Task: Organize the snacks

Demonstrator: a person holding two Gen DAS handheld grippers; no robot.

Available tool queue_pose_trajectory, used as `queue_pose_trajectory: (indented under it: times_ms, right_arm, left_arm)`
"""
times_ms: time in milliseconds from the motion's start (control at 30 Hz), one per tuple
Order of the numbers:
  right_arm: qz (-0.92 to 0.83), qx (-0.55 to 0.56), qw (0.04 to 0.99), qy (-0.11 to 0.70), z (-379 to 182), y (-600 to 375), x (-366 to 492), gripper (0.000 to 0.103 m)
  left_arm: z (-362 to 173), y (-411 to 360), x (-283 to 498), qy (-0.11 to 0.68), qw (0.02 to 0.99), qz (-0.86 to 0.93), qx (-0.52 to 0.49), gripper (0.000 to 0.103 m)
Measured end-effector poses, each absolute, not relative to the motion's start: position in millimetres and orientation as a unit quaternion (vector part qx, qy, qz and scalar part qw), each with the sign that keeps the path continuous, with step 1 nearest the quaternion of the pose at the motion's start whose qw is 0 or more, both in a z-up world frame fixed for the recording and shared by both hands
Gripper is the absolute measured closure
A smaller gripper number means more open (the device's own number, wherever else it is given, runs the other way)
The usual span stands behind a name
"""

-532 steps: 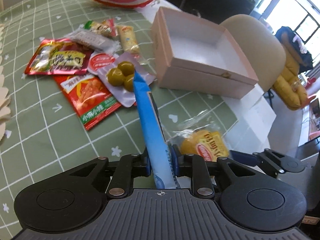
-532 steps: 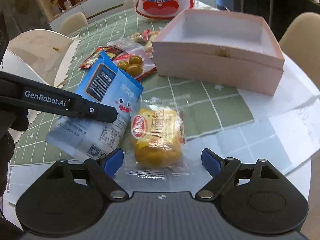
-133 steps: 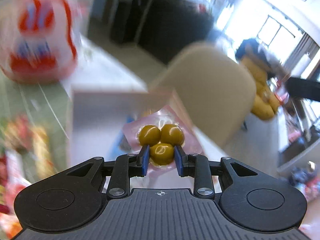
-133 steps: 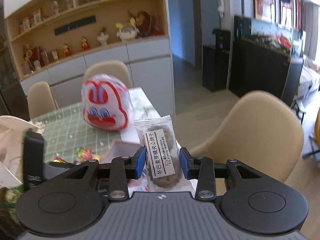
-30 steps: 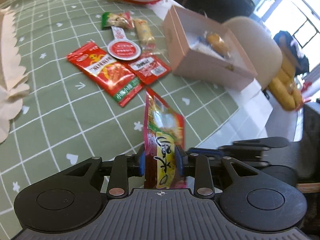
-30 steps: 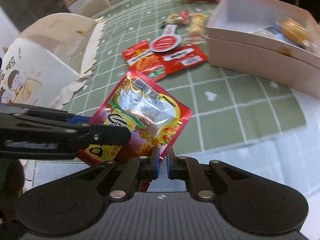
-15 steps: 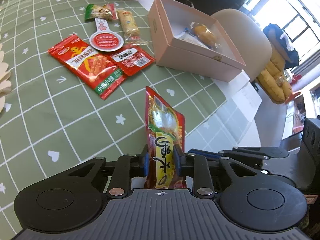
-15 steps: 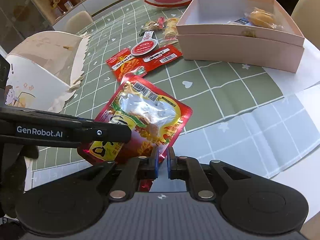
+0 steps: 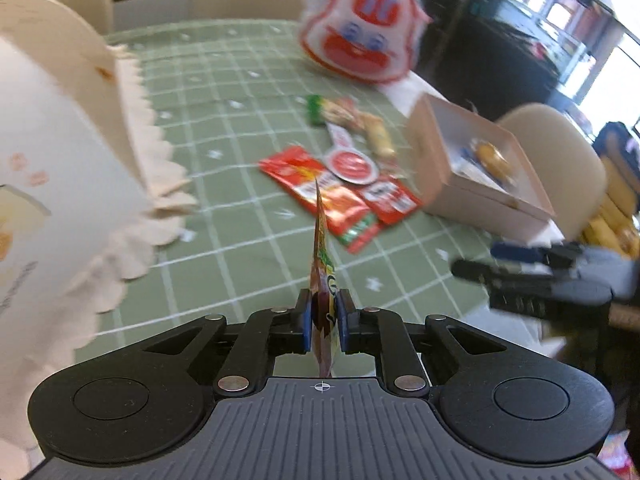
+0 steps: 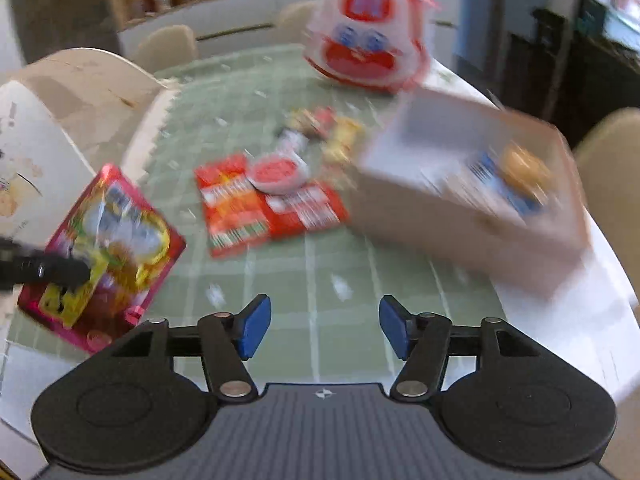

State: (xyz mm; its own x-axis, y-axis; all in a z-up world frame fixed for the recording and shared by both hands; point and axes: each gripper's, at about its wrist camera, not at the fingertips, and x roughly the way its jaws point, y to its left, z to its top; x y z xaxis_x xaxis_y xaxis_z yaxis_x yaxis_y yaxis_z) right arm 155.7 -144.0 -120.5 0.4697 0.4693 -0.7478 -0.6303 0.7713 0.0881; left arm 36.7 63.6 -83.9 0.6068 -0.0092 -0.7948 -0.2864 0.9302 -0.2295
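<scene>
My left gripper (image 9: 323, 322) is shut on a red and yellow snack packet (image 9: 320, 256), held edge-on above the green checked tablecloth (image 9: 240, 216). The right wrist view shows the same packet (image 10: 108, 248) flat-on at the left, pinched by the left gripper's black finger (image 10: 44, 270). My right gripper (image 10: 325, 326) is opening, with nothing between its blue pads; it shows as a dark blur (image 9: 536, 276) at the right of the left wrist view. The pink box (image 10: 472, 208) holds a yellow cake and a blue packet. Red packets (image 10: 256, 204) lie left of the box.
A large cream paper bag (image 9: 52, 184) stands at the left. A red and white rabbit-face bag (image 9: 360, 36) sits at the table's far side, with small snacks (image 9: 352, 124) in front of it. Beige chairs (image 9: 560, 152) ring the table.
The right gripper has let go of the packet and opened. The left gripper has tightened on the packet, lifted it and swung left, so it now shows edge-on.
</scene>
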Motion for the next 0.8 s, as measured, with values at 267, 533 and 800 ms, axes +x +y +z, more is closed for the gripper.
queue_pose_trajectory:
  times_ms: [267,533,800]
  right_arm:
    - [0.393,-0.144,0.822,0.386,-114.4,-51.2,210.4,0.036]
    - [0.363,-0.124,0.826,0.413,-125.8,8.8,304.9,0.036]
    - [0.32,-0.143,0.821,0.451,-153.4,61.2,384.0,0.032]
  left_arm:
    - [-97.3,72.7,22.5,0.438,0.866,0.152,-0.186,0.086]
    - [-100.5,74.2,19.5,0.428,0.86,0.186,-0.209,0.086]
    - [-102.3,74.0,11.8,0.421,0.851,0.209,-0.233,0.086]
